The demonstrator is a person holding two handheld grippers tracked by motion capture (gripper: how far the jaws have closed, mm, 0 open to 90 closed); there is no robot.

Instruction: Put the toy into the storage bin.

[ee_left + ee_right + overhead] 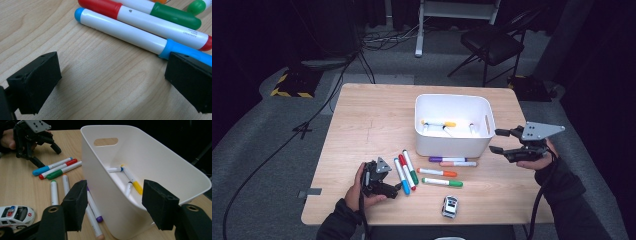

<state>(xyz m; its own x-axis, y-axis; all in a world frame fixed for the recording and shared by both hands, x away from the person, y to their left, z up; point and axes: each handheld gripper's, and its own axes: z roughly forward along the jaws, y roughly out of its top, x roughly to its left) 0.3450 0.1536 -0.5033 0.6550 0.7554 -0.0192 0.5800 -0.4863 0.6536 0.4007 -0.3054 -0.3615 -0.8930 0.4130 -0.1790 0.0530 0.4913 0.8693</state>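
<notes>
My left gripper [391, 188] rests low on the table at the front left, open, with bare wood between its jaws [112, 80]. Just past its right jaw lie a blue marker [125, 32], a red marker [150, 22] and a green marker [172, 15], side by side. My right gripper [498, 141] hovers open at the right end of the white bin [452, 145]. In the right gripper view the bin's corner wall [105, 182] stands in front of the open gripper [112, 205]; the pads press on nothing. Inside the bin lie a yellow-capped marker [133, 182] and other white markers.
In front of the bin lie a purple marker [447, 159], a peach one [458, 164], an orange one [437, 172] and a green one [442, 182]. A toy ambulance [450, 206] stands near the front edge. A folding chair [492, 45] and cables are on the floor beyond.
</notes>
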